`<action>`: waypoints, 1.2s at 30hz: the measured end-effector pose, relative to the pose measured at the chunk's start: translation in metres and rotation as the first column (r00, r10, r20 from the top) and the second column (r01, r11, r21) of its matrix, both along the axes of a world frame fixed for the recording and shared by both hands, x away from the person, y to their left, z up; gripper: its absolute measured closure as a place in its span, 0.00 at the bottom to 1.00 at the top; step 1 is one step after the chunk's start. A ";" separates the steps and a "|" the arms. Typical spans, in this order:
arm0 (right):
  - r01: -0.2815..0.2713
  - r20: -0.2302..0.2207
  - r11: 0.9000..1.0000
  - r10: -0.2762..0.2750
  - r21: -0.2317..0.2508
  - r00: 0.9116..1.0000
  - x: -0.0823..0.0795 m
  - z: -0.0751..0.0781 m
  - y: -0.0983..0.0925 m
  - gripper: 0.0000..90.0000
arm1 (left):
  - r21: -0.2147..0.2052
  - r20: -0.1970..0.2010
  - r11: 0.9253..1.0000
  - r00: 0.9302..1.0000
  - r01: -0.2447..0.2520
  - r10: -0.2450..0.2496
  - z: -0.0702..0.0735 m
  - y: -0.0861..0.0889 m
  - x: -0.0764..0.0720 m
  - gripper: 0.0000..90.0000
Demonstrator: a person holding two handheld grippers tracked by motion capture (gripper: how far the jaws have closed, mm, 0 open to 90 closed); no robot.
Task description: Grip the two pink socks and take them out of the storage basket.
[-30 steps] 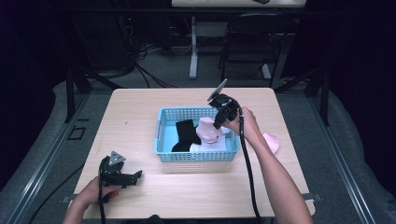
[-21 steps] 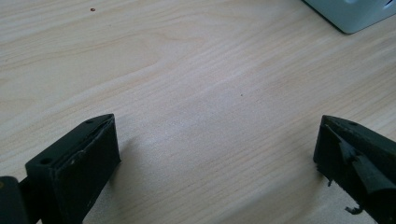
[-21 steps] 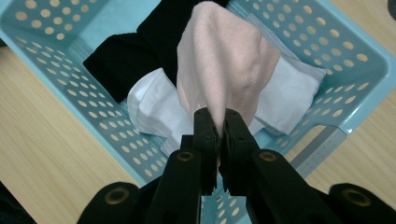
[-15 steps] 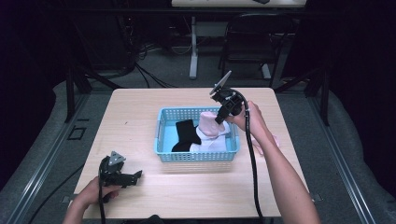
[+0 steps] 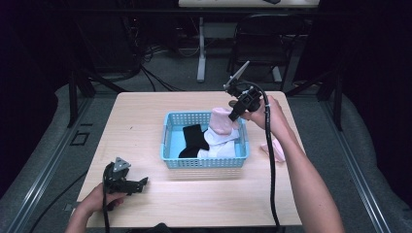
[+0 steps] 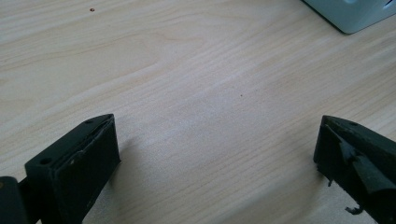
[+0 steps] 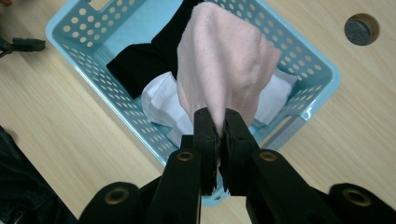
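We see one light wooden table (image 5: 145,116) holding one pale blue perforated plastic basket (image 5: 167,141). Our right gripper (image 5: 232,116), at two o'clock from the basket's centre, pinches one soft pink cloth (image 7: 224,60) above it. Inside lie one black cloth (image 5: 193,138) and one white cloth (image 5: 218,141). Another pink cloth (image 5: 277,149) rests at three o'clock. Our left gripper (image 6: 217,154), at seven o'clock, stands wide apart, empty.

Socks (image 5: 206,141) in basket (image 5: 204,162), basket mid-table (image 5: 145,111)
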State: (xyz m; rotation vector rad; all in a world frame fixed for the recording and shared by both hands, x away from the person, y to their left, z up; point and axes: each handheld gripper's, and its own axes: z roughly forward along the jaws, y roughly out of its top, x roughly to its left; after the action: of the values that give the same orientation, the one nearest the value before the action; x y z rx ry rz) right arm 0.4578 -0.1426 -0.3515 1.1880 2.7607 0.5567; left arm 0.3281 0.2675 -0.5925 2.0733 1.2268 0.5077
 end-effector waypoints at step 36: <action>0.319 -0.031 0.941 -0.324 -0.111 0.945 -0.007 -0.044 -0.133 0.95 | 0.005 0.000 1.000 1.000 0.016 -0.016 0.000 -0.001 0.001 0.00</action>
State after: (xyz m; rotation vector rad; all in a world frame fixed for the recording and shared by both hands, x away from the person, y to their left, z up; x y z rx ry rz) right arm 0.4509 -0.2754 -0.3956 1.6013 2.5156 0.3471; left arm 0.3296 0.2666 -0.5922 2.0861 1.2088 0.5034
